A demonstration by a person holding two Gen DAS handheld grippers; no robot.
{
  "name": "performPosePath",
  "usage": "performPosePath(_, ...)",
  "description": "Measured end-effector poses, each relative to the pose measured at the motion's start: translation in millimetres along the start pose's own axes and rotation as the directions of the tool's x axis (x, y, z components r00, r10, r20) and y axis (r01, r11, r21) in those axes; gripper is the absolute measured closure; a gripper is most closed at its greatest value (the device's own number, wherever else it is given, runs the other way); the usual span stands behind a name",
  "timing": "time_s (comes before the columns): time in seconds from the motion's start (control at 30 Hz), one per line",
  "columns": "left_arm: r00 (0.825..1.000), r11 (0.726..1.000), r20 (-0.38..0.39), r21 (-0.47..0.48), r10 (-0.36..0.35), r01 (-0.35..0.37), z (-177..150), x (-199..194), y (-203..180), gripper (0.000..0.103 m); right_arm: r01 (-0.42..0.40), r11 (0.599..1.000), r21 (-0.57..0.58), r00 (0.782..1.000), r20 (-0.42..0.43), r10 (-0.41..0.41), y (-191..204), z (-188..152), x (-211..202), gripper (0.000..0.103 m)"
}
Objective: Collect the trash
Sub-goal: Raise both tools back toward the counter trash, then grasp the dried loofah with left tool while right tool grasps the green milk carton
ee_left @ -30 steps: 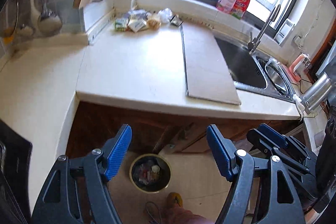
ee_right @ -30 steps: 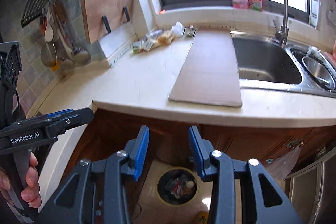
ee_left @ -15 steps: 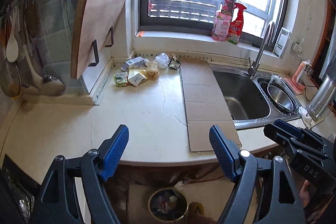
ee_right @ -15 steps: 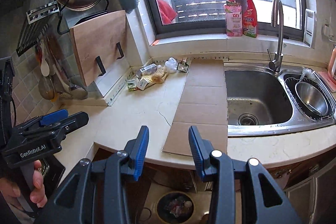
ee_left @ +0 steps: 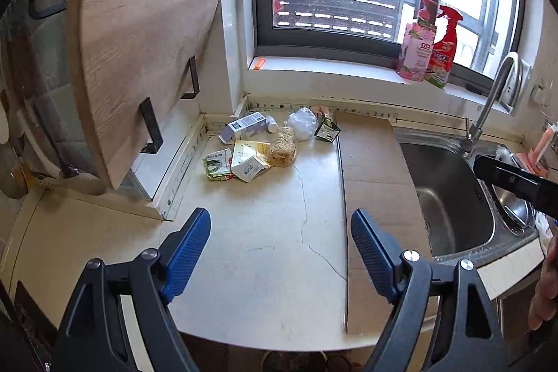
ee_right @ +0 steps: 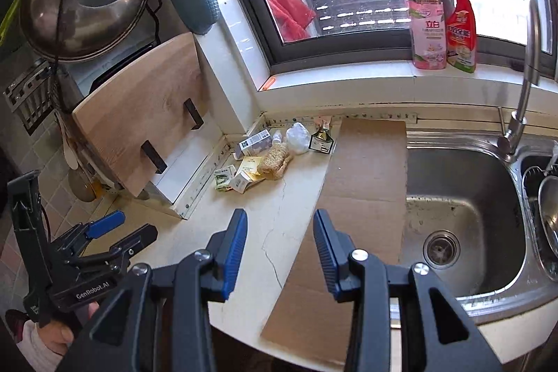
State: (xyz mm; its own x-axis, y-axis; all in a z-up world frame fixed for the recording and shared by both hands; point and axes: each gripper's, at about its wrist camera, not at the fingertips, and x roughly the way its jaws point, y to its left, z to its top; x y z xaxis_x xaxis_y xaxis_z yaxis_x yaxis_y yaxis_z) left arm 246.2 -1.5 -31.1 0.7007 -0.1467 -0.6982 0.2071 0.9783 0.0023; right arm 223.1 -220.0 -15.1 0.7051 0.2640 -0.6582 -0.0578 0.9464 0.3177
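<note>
Trash sits piled at the counter's far left corner: light, crushable cartons and wrappers, best pinched by an edge. Left gripper and right gripper hover empty, jaws wide.

Left tool gapes wide and empty; right tool is parted too, holding nothing.
</note>
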Motion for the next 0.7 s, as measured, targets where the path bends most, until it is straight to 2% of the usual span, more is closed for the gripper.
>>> performPosePath(0.27, 0.995, 0.998, -0.08, 0.009, 0.056, -0.056, 89, 101, -25, 0.022, -0.105, 0.994, 0.039, 0.988, -0.112, 0.108, -49, 87, 88, 0.063)
performPosePath(0.4, 0.983, 0.994, -0.148, 0.015, 0.11, -0.109, 121, 166, -26, 0.022, -0.118, 0.99, 0.077, 0.982, -0.141, 0.128, -75, 119, 145, 0.063)
performPosePath(0.57, 0.964, 0.992, -0.238, -0.021, 0.119, -0.128, 135, 241, -17, 0.022, -0.105, 0.98, 0.168, 0.965, -0.219, 0.141, -102, 133, 227, 0.063)
performPosePath(0.7, 0.944, 0.988, -0.302, -0.039, 0.133, -0.152, 128, 286, -10, 0.022, -0.065, 0.977, 0.202, 0.959, -0.257, 0.117, -118, 131, 281, 0.063)
